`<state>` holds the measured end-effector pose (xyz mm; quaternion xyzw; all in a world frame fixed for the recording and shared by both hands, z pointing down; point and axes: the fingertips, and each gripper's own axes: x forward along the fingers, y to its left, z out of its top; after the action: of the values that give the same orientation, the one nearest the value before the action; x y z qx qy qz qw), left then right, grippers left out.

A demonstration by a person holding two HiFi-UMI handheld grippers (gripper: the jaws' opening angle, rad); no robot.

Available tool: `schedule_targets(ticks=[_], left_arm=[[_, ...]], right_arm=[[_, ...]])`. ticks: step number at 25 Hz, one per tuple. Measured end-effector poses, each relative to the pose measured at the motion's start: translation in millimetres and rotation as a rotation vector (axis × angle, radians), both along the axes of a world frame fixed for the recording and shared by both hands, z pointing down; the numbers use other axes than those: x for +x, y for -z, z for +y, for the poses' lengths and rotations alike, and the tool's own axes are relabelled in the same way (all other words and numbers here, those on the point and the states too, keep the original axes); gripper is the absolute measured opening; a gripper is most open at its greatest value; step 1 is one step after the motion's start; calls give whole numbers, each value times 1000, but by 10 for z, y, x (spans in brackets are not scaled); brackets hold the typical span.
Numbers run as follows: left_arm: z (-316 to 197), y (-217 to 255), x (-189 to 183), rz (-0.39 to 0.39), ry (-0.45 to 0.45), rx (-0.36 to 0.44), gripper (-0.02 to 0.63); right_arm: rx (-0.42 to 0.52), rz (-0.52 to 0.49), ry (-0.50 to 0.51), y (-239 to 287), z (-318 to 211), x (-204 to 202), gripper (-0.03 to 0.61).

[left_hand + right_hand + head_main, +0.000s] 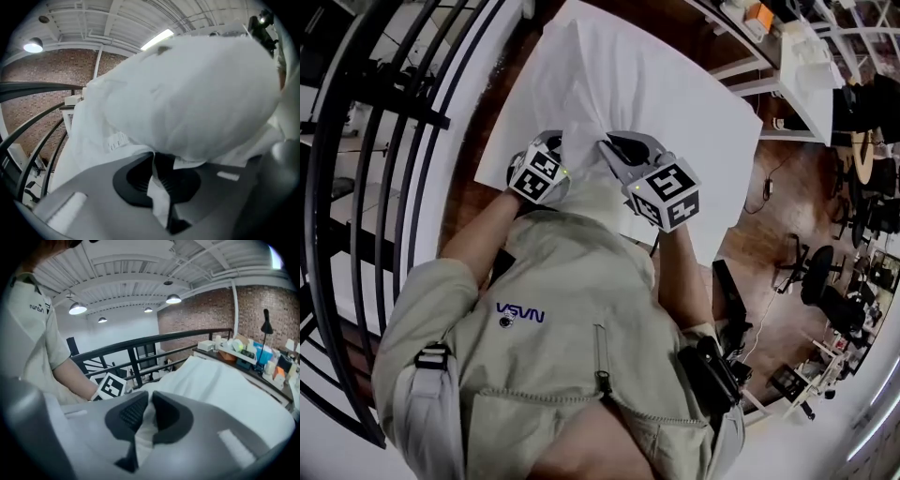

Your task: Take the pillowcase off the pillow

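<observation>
item: black railing (366,141), left of the tabletop (712,131); curved metal tubes. item: left gripper (566,161), at the tabletop's near edge; fingers closed on a thin strip of the white pillowcase (609,84), pinched between ribbed black pads. item: pillow (197,89), inside the pillowcase; plump, rounded, soft, matte white; near end raised above the tabletop's near edge, the rest running away from the person across the tabletop, so its long axis points straight out from both grippers; a small sewn label (117,140) sits near the hem. item: right gripper (611,150), just beside the left one at the tabletop's near edge; fingers clamped on another pinch of the same cloth. judgement: the bulk lies ahead of and beyond both sets of fingers, neither hand clearly nearer; the case would probably have to be drawn back along that axis, and smooth cloth may slip. item: white shelf (797,66), right of the tabletop; small clutter, not identifiable.
</observation>
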<state>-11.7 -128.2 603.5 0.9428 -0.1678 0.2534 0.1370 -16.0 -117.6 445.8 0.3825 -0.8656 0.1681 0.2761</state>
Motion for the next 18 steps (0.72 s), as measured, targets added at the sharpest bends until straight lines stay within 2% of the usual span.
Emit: schedule_targets(ticks=[4,7,10,14,16,18], left_arm=[[134,-94,-400,-42,40,-27,21],[125,-37,-702,-24,93,-16,28],[94,174,-938,20,126,-14,23],[-176,633,-1159,124,212,44,6],[-356,805,-1195,173,238,44,6],[-524,854,-1128,189,230,18,13]], right_arm=[[-55,24,26,-291,-8,-83,23],[-85,38,45,-432,-13,-155,28],[-107,51,59,-522,-12,-219,31],[-121,56,52,-558,-15,-242,37],[-124,56,45,-547,-14,-243,39],[-124,55,34,-540,-7,-236,41]])
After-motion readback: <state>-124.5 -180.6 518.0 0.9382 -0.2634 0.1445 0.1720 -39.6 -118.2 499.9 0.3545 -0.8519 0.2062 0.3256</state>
